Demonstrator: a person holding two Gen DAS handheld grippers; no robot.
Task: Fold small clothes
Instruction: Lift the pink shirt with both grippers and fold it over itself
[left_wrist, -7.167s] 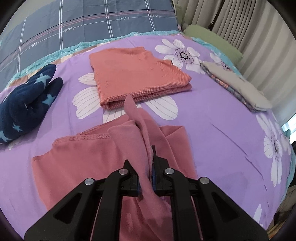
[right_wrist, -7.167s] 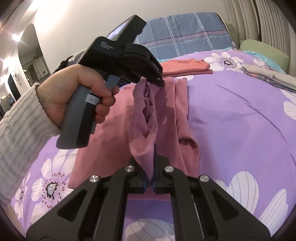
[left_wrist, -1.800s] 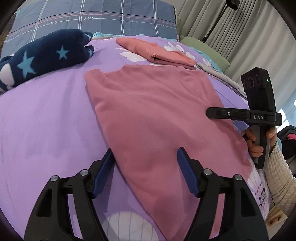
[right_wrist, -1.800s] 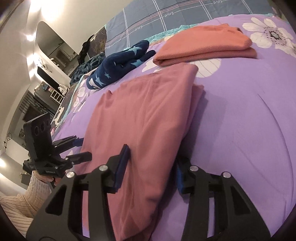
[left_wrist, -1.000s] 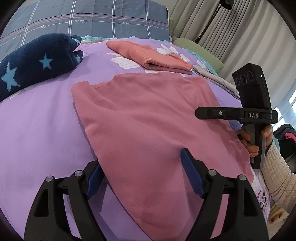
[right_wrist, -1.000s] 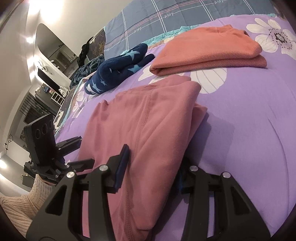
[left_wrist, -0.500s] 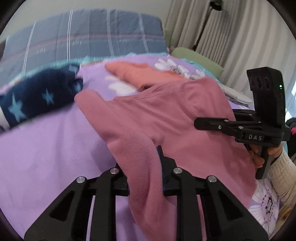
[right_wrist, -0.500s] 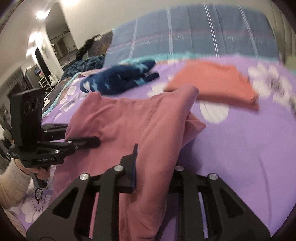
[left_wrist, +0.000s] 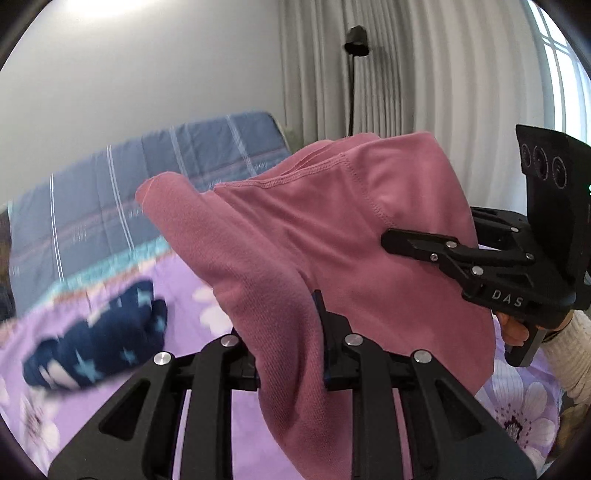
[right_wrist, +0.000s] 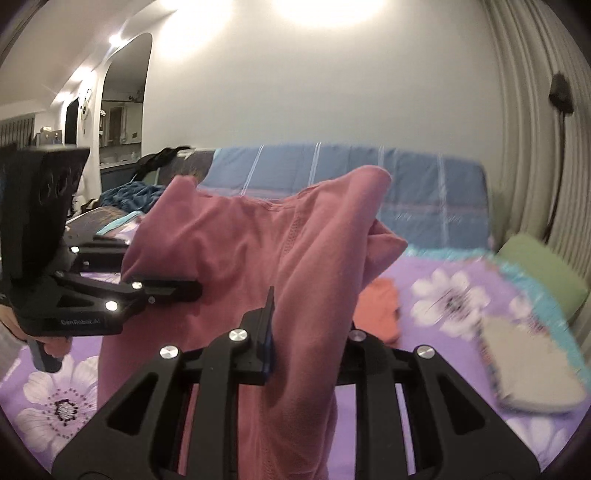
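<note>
Purple bedding printed with white flowers (left_wrist: 517, 417) covers the bed, with a blue checked quilt (right_wrist: 424, 192) heaped at its far end against a pale wall and pleated curtains (left_wrist: 424, 66) to one side. Above the bed hangs the pink garment (left_wrist: 295, 236), lifted clear of the sheet and stretched between both tools. The left gripper (left_wrist: 288, 354) has its jaws clamped on one bunched edge of the cloth, which spills down between them; its jaws have just been closing onto that fabric. The right gripper (right_wrist: 306, 347) grips the opposite edge the same way, its jaws likewise just closed on a thick fold. Each wrist view shows the other tool off to the side, held by a hand (left_wrist: 513, 332) in a cream knitted sleeve (left_wrist: 569, 354). On the bed lie a dark blue star-patterned item (left_wrist: 96, 347), blurred, a folded orange garment (right_wrist: 380, 310) and a folded grey piece (right_wrist: 528, 362), well apart from one another. A green cushion (right_wrist: 539, 273) sits near the curtains.
</note>
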